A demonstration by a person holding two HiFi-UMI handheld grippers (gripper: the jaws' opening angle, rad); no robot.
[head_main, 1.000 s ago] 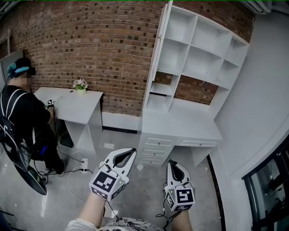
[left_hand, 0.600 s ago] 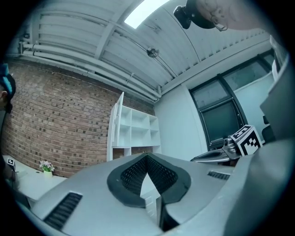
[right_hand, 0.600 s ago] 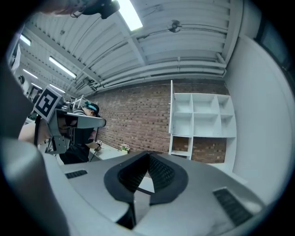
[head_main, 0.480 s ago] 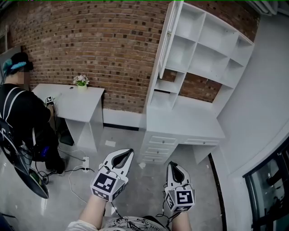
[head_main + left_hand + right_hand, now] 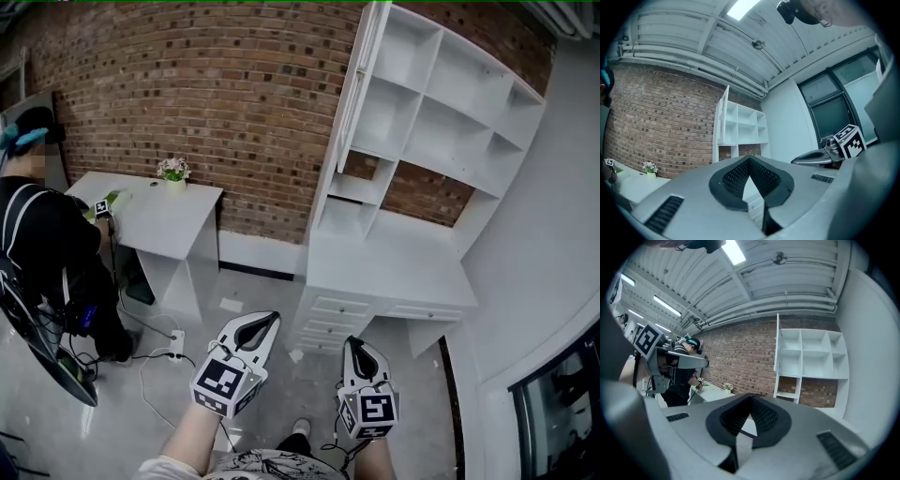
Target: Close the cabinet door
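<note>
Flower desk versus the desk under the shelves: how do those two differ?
The flower desk carries a potted flower; the shelf desk looks bare on top. The shelf desk has drawers and a tall shelf unit above; the flower desk shows neither. Both are white, against the brick wall.

The cabinet door (image 5: 349, 94) stood edge-on to the head view, so its face could not be made out. The shelf unit (image 5: 441, 103) lost its top to that view's upper edge. A person (image 5: 37, 234) was cut off at the left edge, and the thing that person held at the table (image 5: 159, 211) was too small to tell. A dark window (image 5: 562, 403) ran out at the lower right corner. In their own views the left gripper (image 5: 750, 160) and the right gripper (image 5: 751, 397) each hid the shelf unit's lower part.
</note>
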